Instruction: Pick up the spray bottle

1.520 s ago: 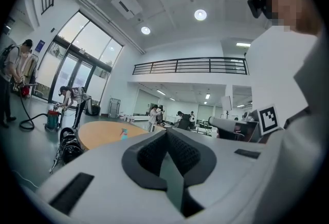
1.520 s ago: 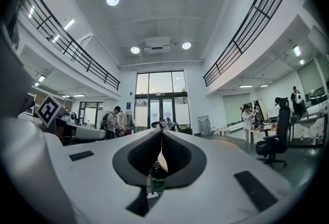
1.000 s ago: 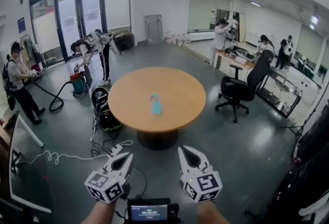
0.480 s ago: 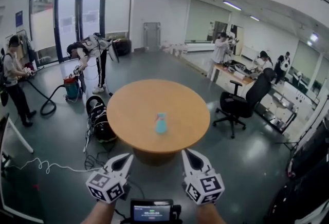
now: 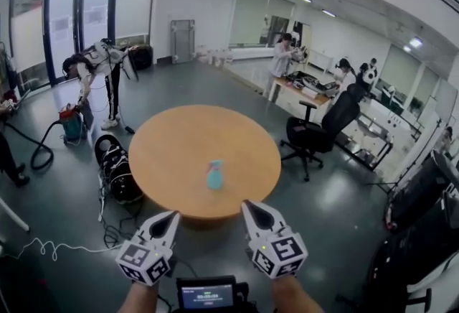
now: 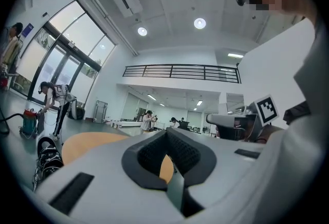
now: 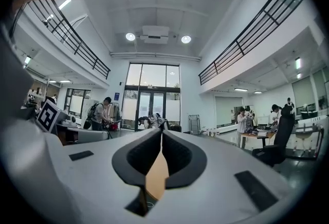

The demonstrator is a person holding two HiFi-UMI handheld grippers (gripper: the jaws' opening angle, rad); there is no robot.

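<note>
Spray bottle (image 5: 214,175) stands on round table (image 5: 179,146); left gripper (image 5: 171,218), right gripper (image 5: 249,206) clenched empty

We see a small light-blue spray bottle (image 5: 214,175) standing upright on the round wooden tabletop (image 5: 179,146), toward its near edge, alone.

Round wooden counter (image 5: 179,143) mid-floor, black office chair (image 5: 319,131) to its right, black bag (image 5: 115,169) at its left, person (image 5: 90,67) bending over beyond.
</note>
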